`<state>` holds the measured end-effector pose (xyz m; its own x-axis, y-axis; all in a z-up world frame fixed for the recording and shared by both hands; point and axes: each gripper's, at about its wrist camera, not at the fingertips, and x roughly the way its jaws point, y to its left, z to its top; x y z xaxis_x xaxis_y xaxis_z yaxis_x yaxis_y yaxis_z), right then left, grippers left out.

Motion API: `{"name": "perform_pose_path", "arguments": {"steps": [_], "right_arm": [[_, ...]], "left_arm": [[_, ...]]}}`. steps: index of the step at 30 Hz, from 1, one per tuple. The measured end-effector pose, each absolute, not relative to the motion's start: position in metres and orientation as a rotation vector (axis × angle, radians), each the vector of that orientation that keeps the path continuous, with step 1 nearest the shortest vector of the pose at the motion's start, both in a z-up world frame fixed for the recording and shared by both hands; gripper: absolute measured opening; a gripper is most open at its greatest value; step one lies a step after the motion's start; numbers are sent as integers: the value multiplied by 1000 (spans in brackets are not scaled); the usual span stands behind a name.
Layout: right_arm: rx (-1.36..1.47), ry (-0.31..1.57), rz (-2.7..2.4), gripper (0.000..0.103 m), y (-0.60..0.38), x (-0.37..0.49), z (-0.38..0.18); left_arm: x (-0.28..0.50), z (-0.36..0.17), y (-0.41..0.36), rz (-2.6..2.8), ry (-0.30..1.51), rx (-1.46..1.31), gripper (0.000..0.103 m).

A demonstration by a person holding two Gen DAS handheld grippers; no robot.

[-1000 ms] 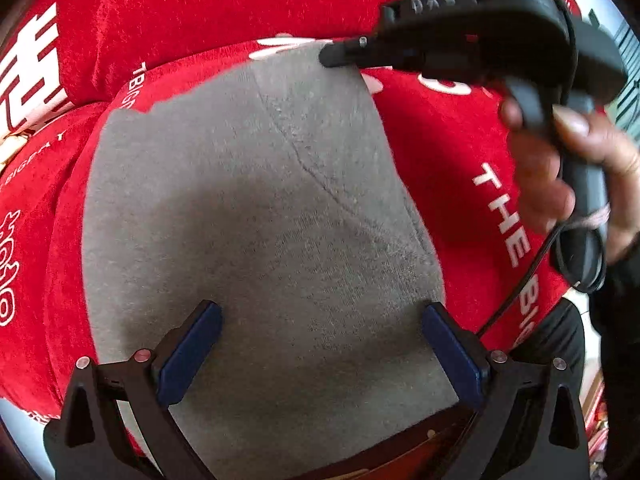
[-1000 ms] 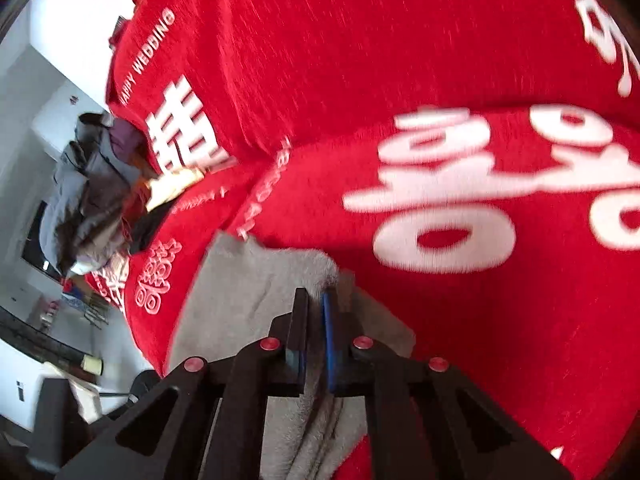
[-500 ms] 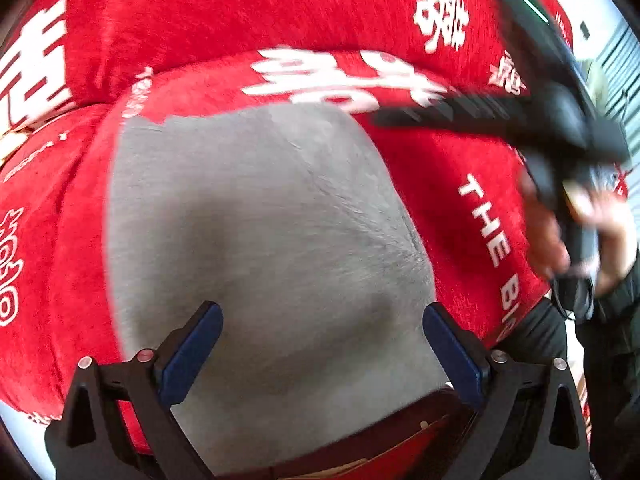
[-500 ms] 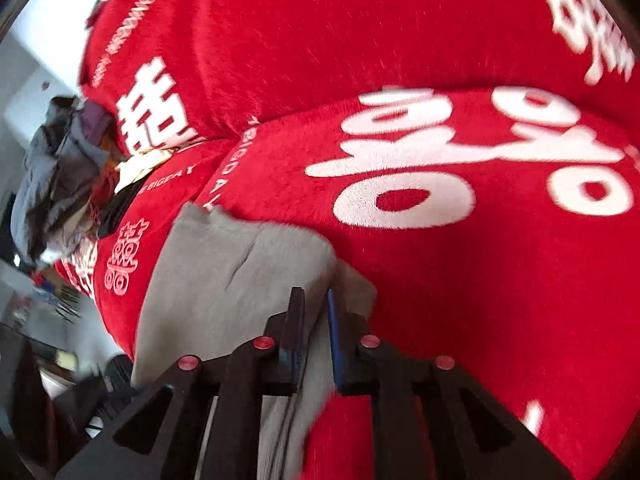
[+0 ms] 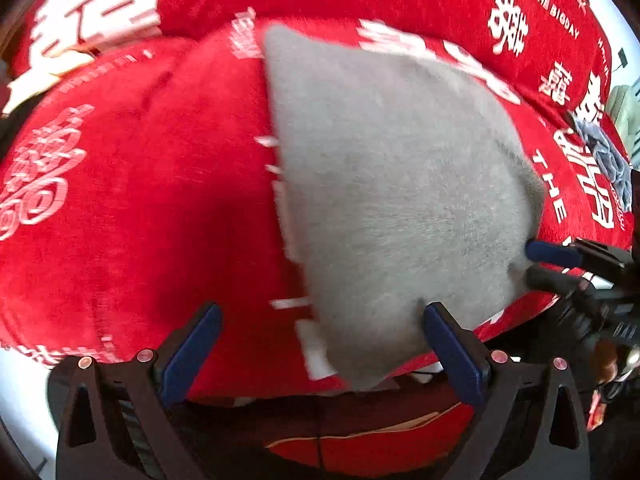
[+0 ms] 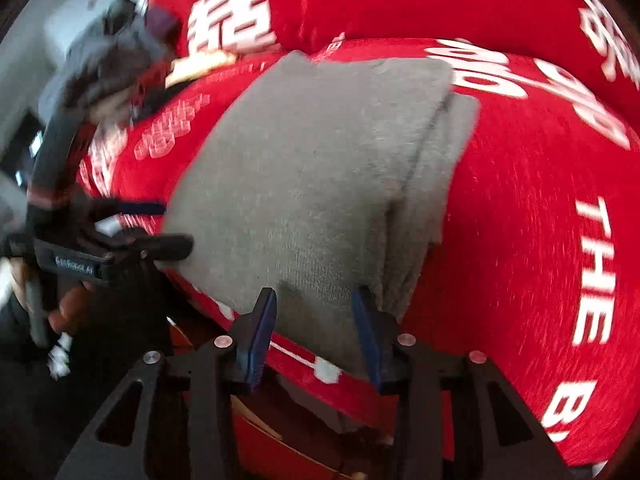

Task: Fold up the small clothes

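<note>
A grey cloth (image 5: 400, 184) lies folded on the red cushion (image 5: 140, 200), its doubled layers showing along the right side (image 6: 432, 184) in the right wrist view. My left gripper (image 5: 320, 316) stands wide open at the cushion's front; its right finger (image 5: 436, 320) is at the cloth's near edge and its left finger is over bare red fabric. My right gripper (image 6: 314, 300) hovers at the cloth's near edge with its jaws opening, the cloth's edge lying between them and not pinched. Each gripper shows in the other's view: right gripper (image 5: 536, 260), left gripper (image 6: 168, 226).
The red sofa cover with white lettering (image 6: 592, 264) runs all around. A heap of dark clothes (image 6: 104, 52) sits at the far left, a blue-grey garment (image 5: 604, 152) at the far right. A hand (image 6: 68, 308) holds the left gripper. The cushion's front edge (image 5: 360, 392) drops off below.
The right gripper, shut on the cloth's far corner before, has let go and drawn back to the near edge. The left gripper has slid left, so the cloth now sits to its right.
</note>
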<state>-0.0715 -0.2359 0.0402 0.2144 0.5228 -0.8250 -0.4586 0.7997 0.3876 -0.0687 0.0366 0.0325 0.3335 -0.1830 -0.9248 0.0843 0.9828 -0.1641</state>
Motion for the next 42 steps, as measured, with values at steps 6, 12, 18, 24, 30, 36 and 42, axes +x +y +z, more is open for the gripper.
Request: {"name": "perform_pose_path", "arguments": {"steps": [6,12,18,24,30,36,42], "right_arm": [[20,1115,615,60,-247,-88,57],[-7,1139,590,60,-231,-89,42],[11,1148,592,60,-227,-95,41],[1,1149,570,38,-222,-89,38],[0,1193,484,26,-238,-81,27],[-82,1106,496,58,-230,-87,57],[-177,1006,526,64,-200,-72,78]], "left_arm": [[-99,30,45,-170,1152,66,101],[-85,21,31,-142,1129,80,101],[-101,25,20,-184,1100,115,101],[-80,6,39,-94,1187,21,101],[-87,8,40,-66,1190,29,101],[-95,42,33,-111,1131,86,101],[-67,67,28,-110,1068,39,101]]}}
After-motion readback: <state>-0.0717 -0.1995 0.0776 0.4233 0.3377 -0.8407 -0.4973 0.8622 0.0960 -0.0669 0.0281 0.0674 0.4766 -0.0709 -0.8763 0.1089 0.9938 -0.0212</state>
